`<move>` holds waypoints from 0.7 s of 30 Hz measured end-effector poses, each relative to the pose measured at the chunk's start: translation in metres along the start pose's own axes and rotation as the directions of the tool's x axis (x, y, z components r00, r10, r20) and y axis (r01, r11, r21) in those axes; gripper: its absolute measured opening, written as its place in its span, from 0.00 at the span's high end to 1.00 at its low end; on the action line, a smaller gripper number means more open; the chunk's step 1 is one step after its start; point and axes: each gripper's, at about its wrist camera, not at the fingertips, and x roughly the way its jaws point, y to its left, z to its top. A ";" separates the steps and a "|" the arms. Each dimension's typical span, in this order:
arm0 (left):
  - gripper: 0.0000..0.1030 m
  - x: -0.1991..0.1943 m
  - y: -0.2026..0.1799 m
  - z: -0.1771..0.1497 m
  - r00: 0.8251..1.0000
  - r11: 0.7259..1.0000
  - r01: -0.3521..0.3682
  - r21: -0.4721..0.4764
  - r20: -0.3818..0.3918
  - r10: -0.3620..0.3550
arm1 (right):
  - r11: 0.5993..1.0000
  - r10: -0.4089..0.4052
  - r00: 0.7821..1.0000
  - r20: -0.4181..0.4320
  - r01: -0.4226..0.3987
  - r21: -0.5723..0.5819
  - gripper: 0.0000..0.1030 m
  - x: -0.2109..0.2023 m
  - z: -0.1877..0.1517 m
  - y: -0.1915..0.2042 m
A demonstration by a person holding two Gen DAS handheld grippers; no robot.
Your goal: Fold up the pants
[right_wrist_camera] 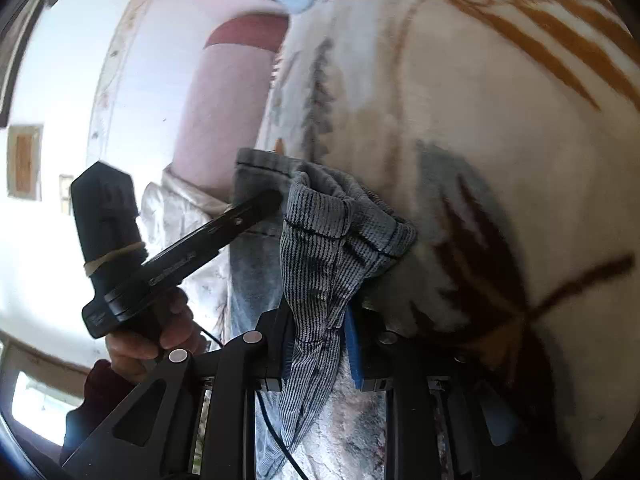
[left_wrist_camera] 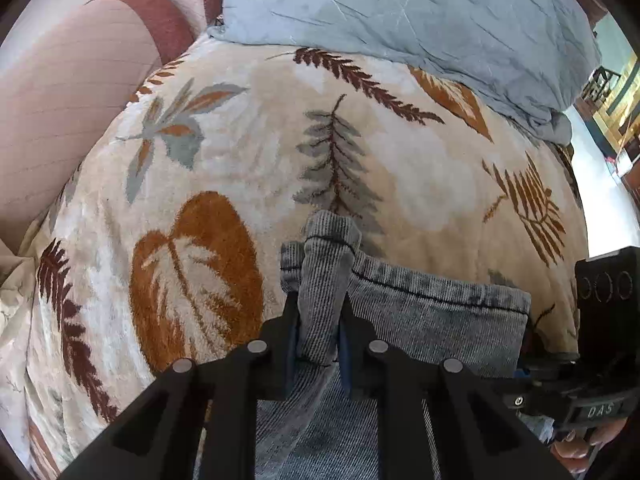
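Observation:
Grey-blue denim pants (left_wrist_camera: 432,320) lie on a leaf-patterned blanket (left_wrist_camera: 240,152). In the left wrist view my left gripper (left_wrist_camera: 319,308) is shut on a bunched corner of the pants hem, and the fold sticks up between its two black fingers. The hem edge runs rightward toward my right gripper's body (left_wrist_camera: 608,312). In the right wrist view my right gripper (right_wrist_camera: 320,320) is shut on the other bunched corner of the pants (right_wrist_camera: 328,240). There the left gripper (right_wrist_camera: 256,204) reaches in from the left, held by a hand (right_wrist_camera: 160,336), its tip on the same hem.
A light blue pillow (left_wrist_camera: 400,12) lies at the far end of the blanket. A pink and maroon quilted cushion (left_wrist_camera: 60,92) sits to the left. The bed's edge and bright floor (left_wrist_camera: 600,200) show on the right.

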 end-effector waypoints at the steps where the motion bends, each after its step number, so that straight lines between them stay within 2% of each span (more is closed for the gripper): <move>1: 0.83 -0.004 0.003 -0.003 1.000 1.000 0.007 -0.018 0.010 -0.007 | 1.000 -0.006 1.000 0.001 0.006 -0.016 0.82 0.000 0.000 0.003; 7: 0.84 -0.037 0.022 -0.014 0.989 0.991 0.070 -0.111 0.137 -0.054 | 0.993 -0.013 1.000 0.026 0.016 -0.117 0.83 -0.008 -0.005 0.026; 12: 0.84 -0.085 0.040 -0.041 0.961 0.976 0.120 -0.180 0.269 -0.069 | 0.962 0.023 0.998 0.059 -0.006 -0.274 0.83 -0.018 -0.020 0.065; 16: 0.84 -0.123 0.054 -0.083 0.934 0.961 0.145 -0.237 0.353 -0.054 | 0.914 0.061 0.997 0.043 -0.039 -0.404 0.83 -0.018 -0.043 0.098; 21: 0.84 -0.157 0.074 -0.145 0.914 0.936 0.144 -0.320 0.407 -0.001 | 0.826 0.085 0.994 -0.070 -0.109 -0.553 0.83 0.001 -0.083 0.136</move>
